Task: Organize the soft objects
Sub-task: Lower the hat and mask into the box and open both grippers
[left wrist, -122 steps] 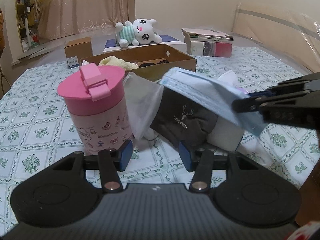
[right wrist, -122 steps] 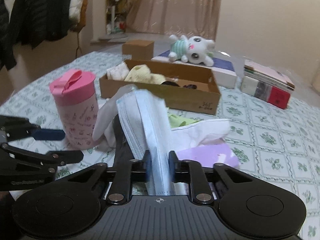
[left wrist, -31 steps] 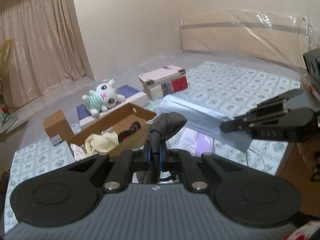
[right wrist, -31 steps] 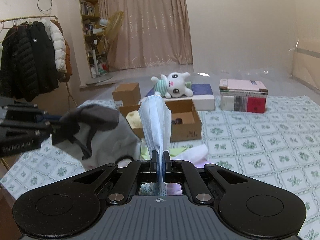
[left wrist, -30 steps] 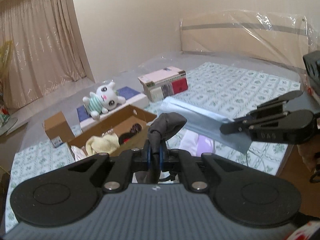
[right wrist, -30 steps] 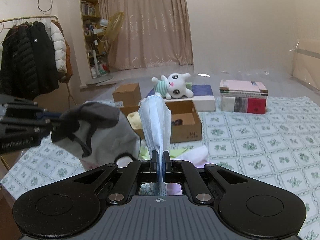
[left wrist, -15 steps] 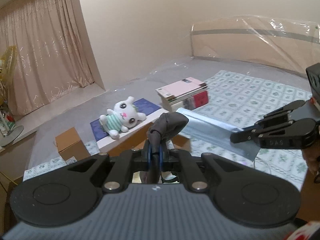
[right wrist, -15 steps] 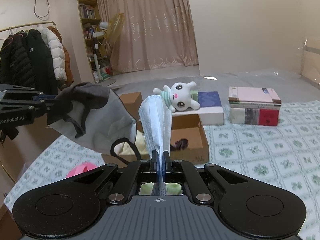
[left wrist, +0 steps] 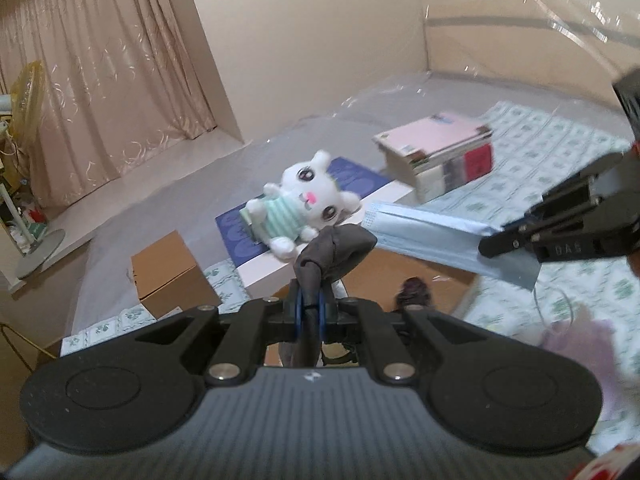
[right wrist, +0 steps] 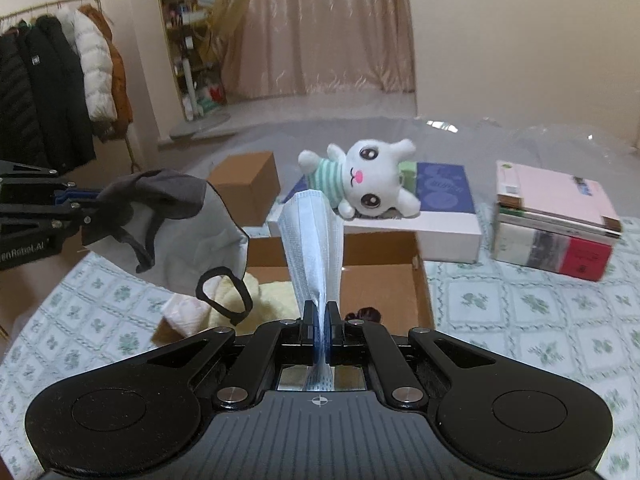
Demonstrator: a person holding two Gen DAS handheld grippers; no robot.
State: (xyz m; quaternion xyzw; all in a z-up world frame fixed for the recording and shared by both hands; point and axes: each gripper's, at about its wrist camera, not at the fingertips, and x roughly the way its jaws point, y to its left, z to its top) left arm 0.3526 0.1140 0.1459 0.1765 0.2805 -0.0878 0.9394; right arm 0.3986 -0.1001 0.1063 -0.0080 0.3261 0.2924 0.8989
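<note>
- Grey mask [right wrist: 168, 216]: pinched in the closed left gripper [left wrist: 309, 314], carried above the box [right wrist: 380, 280], likely for dropping in.
- Blue mask [right wrist: 314, 248]: clamped in the closed right gripper [right wrist: 320, 334], over the same box.
- Plush [right wrist: 360, 180]: behind the box, untouched.

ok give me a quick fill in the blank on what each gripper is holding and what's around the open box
1. The left gripper is shut on a dark grey ____ mask.
2. The right gripper is shut on a light ____ surgical mask.
3. The plush bunny lies on a flat white box with a ____ top.
4. In the open cardboard box lies a pale ____ cloth.

Missing words: cloth; blue; blue; yellow
</note>
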